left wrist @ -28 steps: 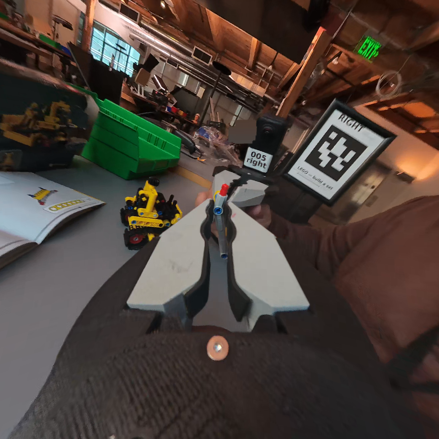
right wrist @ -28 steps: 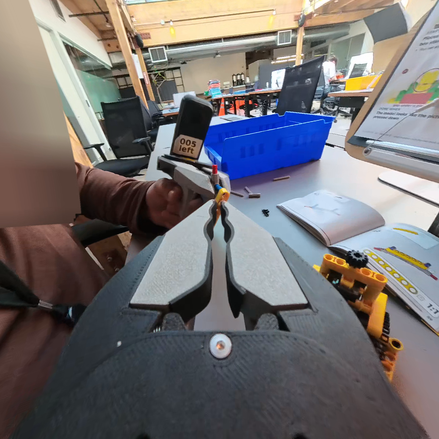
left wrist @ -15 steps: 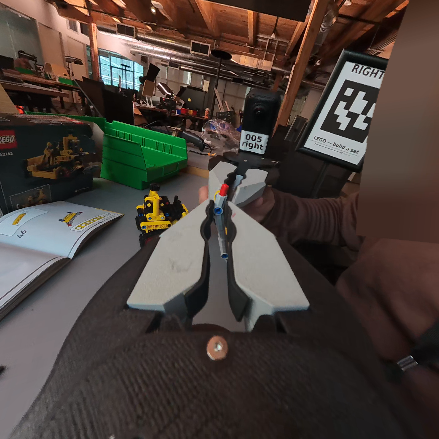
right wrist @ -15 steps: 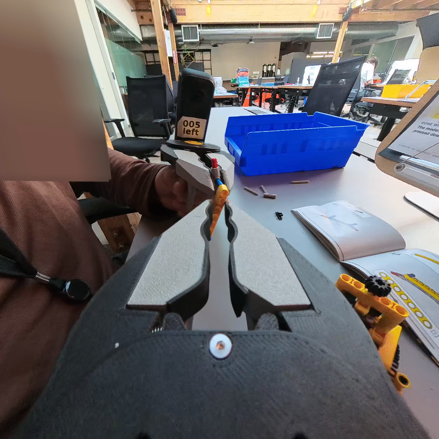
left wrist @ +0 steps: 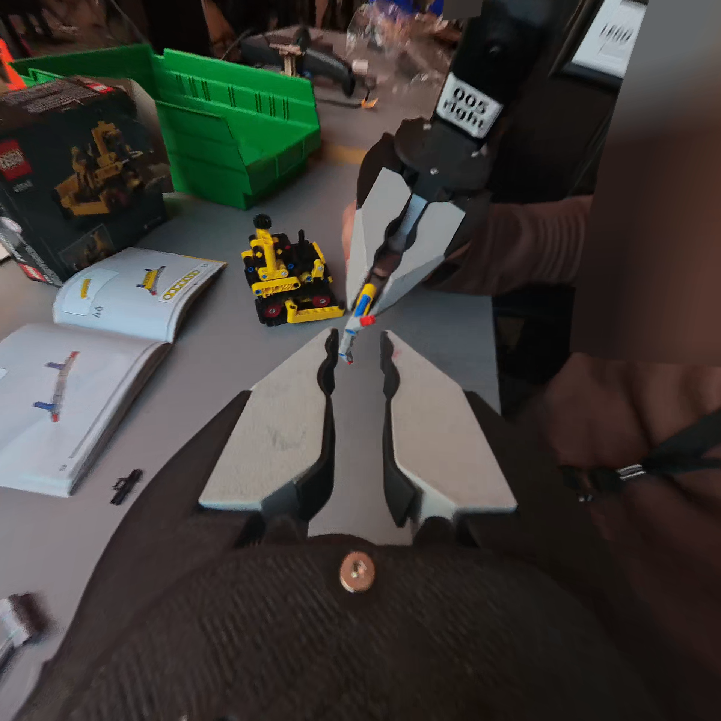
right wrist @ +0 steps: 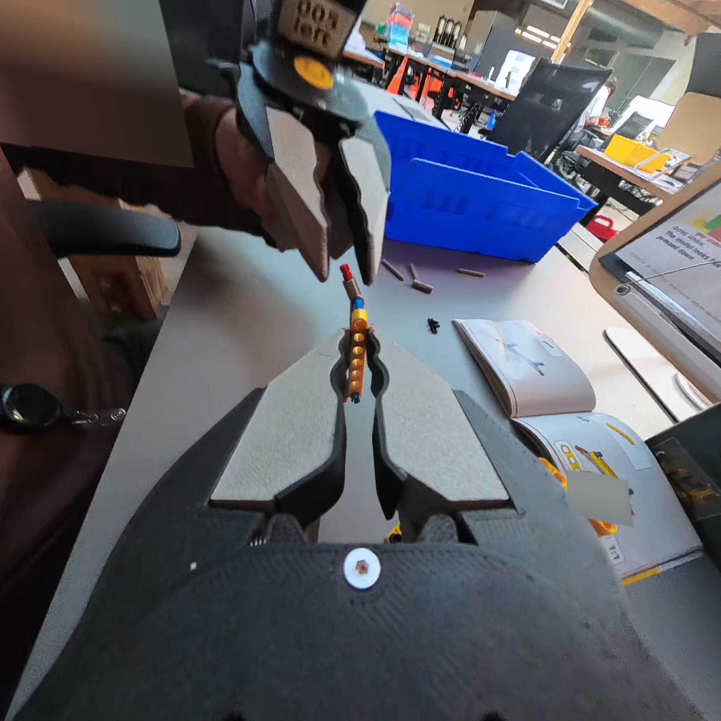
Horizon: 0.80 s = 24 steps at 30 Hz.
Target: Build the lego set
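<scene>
My right gripper [right wrist: 358, 333] is shut on a yellow holed beam [right wrist: 357, 359]. A short grey bar with blue and red pins [right wrist: 351, 288] sticks out of the beam's far end. My left gripper [left wrist: 357, 339] is open, and the grey bar's tip [left wrist: 347, 345] hangs between its fingers without touching them. In the left wrist view the right gripper [left wrist: 361, 308] points down at me from above. In the right wrist view the left gripper [right wrist: 345, 279] hovers over the red pin. The yellow and black bulldozer model [left wrist: 288, 281] stands on the grey table behind.
A green bin [left wrist: 234, 136] and the set's box [left wrist: 70, 171] stand at the far left. An open instruction booklet [left wrist: 97, 351] lies left; it also shows in the right wrist view [right wrist: 546, 382]. A blue bin [right wrist: 480, 203], loose brown pins [right wrist: 417, 281] and a small black piece [right wrist: 432, 324] lie beyond. The tips of both grippers are at nearly the same place.
My left gripper has opened and let go of the grey bar. The joined piece stays in my right gripper. Both grippers have tipped down toward the table.
</scene>
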Motion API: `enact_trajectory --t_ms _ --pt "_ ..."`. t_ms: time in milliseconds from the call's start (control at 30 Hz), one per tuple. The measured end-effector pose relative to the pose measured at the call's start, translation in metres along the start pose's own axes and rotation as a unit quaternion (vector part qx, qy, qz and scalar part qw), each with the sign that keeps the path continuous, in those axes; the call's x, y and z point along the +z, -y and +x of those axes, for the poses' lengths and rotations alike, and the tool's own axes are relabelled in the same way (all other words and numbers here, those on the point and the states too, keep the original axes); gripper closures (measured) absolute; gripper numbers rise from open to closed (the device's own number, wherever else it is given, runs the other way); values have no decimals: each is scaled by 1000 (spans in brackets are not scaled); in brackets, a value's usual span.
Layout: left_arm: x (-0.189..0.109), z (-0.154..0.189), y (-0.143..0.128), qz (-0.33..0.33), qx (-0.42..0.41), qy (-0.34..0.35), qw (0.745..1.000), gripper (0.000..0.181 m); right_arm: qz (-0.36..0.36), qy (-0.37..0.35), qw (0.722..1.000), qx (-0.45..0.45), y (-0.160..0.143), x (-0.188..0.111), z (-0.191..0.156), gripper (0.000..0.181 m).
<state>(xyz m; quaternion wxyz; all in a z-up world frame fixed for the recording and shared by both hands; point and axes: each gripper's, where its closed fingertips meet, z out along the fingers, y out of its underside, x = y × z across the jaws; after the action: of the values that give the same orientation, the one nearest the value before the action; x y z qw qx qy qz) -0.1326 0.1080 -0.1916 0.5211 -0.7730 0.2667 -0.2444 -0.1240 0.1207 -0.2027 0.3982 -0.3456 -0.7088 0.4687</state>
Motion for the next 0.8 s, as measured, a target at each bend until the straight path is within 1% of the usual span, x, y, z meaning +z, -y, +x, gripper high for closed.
enact_trajectory --t_ms 67,100,167,233,267,333,467,533,567,600,667,733,800 --pt "3 1 2 -36 42 26 998 166 -37 4 999 -34 -6 7 -5 177" --pt "4 3 2 -53 55 27 997 178 -60 -2 997 -51 -11 10 -5 177" --pt "5 5 -3 -91 68 24 993 181 -90 7 994 -61 -17 15 -8 177" --pt "7 0 -22 -157 70 31 985 181 -97 37 994 -36 -17 18 -14 177" --pt "9 -3 -28 -174 72 35 982 181 -104 55 993 -16 -19 19 -16 177" --pt "12 -2 -36 -191 57 20 980 181 -128 87 988 22 -26 20 -18 177" --pt "16 -3 -44 -186 25 -9 982 181 -140 124 979 79 -30 21 -19 177" --pt "18 -1 -51 -181 -11 -40 983 179 -153 150 971 107 -34 23 -21 177" --pt "19 -1 -53 -172 -28 -55 983 176 -159 158 967 119 -36 24 -22 177" --pt "19 -2 -56 -163 -40 -65 984 178 -161 166 965 128 -36 26 -22 177" --pt "18 -4 -61 -151 -37 -70 985 181 -169 168 964 119 -39 30 -23 177" --pt "20 -1 -68 -155 -26 -80 984 181 -183 180 959 117 -43 32 -28 177" --pt "23 -6 -73 -155 -15 -68 985 181 -185 168 961 114 -48 34 -25 177"
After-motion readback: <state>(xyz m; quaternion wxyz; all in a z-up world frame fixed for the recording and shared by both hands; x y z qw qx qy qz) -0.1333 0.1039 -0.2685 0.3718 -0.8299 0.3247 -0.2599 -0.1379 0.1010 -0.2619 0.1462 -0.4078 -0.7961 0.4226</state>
